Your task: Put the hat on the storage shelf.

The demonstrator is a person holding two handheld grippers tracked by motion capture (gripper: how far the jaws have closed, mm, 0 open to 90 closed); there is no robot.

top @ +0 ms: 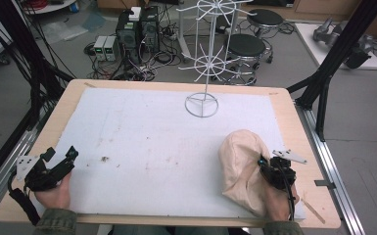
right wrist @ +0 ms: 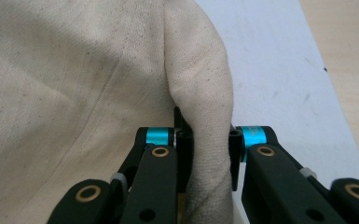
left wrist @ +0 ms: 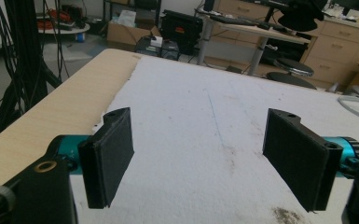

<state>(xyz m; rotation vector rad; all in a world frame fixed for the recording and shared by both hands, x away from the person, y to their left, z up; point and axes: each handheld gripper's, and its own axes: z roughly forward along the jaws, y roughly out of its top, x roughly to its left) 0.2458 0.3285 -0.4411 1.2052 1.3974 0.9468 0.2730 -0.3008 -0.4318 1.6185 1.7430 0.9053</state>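
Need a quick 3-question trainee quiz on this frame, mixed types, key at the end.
1. True or false: the right claw is shut on a fold of the beige cloth bag.
2. The left claw is: A) open over the white mat, B) shut on the bag, C) gripping the rack.
3. What stands at the mat's far edge?

Key: 1 true; 2 A; 3 the white wire rack.

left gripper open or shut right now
Open. In the left gripper view the left gripper has its two black jaws set wide apart with only the white mat between them, holding nothing.
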